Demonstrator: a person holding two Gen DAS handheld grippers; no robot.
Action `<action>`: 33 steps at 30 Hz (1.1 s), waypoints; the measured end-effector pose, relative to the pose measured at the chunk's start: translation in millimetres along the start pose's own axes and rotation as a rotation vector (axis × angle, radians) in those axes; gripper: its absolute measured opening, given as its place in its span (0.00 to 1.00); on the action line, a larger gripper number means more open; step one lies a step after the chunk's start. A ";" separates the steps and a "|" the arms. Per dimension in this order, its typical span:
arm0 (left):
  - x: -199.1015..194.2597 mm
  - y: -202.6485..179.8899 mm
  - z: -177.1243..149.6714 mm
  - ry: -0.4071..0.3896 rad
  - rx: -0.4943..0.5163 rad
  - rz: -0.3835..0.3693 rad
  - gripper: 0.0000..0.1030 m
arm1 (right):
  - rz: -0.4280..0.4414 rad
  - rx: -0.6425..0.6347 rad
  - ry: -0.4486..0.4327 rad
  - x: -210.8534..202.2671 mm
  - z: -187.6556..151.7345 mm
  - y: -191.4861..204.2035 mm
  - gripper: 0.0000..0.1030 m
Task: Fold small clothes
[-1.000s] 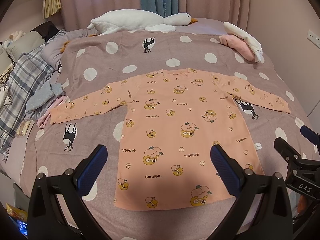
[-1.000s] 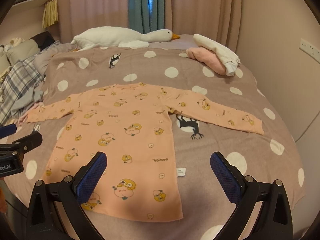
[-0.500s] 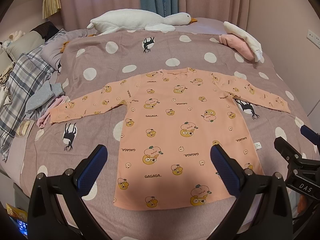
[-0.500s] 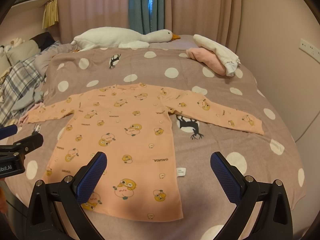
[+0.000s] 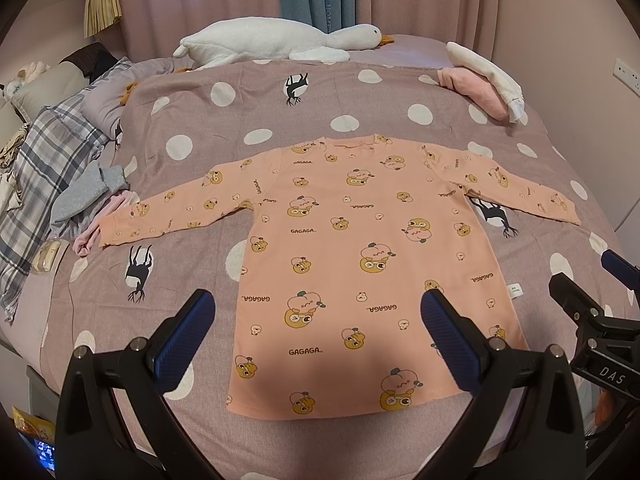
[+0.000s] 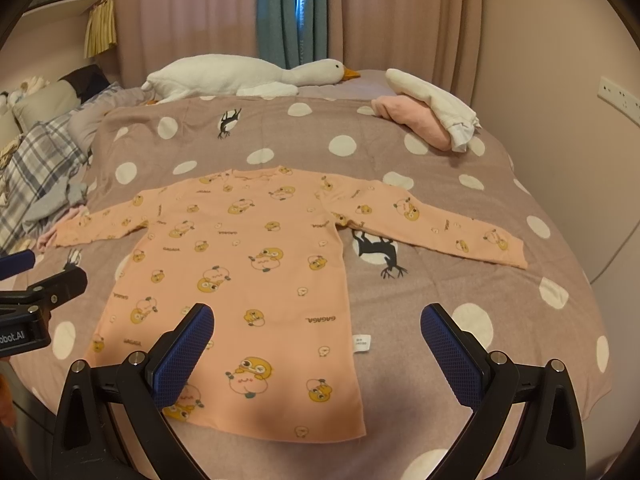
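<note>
Both hand-held grippers hover over the near edge of the bed, each spread wide and holding nothing: the left gripper (image 5: 318,328) with its blue pads (image 5: 184,338) apart above the shirt's hem, the right gripper (image 6: 316,340) likewise open, its left pad over the shirt's lower corner. Far to the left of the left gripper lie a plaid blanket (image 5: 44,168) and a grey garment (image 5: 86,194), just beyond the cuff of one sleeve. Straight ahead of both grippers the peach long-sleeved shirt (image 5: 360,240) lies flat and unfolded on the polka-dot bedspread (image 5: 192,92), sleeves stretched out to either side. Beyond it rests a white plush goose (image 5: 280,42). Ahead to the right sits a pink and white bundle of clothes (image 6: 432,116).
</note>
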State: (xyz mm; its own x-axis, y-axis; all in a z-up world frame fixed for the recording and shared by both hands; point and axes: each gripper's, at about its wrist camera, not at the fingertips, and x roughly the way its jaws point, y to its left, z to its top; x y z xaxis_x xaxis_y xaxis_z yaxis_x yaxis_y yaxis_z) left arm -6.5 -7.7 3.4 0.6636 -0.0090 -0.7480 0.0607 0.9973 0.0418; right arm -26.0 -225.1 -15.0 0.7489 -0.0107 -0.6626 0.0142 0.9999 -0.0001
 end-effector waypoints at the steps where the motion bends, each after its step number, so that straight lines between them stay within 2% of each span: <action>1: -0.1 0.0 -0.1 0.000 0.000 0.000 1.00 | 0.000 0.000 0.000 0.1 -0.1 -0.1 0.99; 22: 2.5 -3.1 -2.3 0.003 0.007 0.000 1.00 | -0.002 0.006 0.002 -0.1 -0.5 -0.4 0.99; 33: 18.3 -5.5 -3.5 0.034 0.003 -0.010 1.00 | -0.026 0.029 0.029 5.5 -6.8 -9.9 0.99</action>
State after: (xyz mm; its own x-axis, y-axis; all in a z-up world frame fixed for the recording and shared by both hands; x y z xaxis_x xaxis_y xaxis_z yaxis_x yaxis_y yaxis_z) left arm 2.6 -13.0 -12.9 0.6370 -0.0165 -0.7707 0.0691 0.9970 0.0358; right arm -26.5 -235.0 -23.7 0.7282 -0.0362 -0.6844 0.0533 0.9986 0.0039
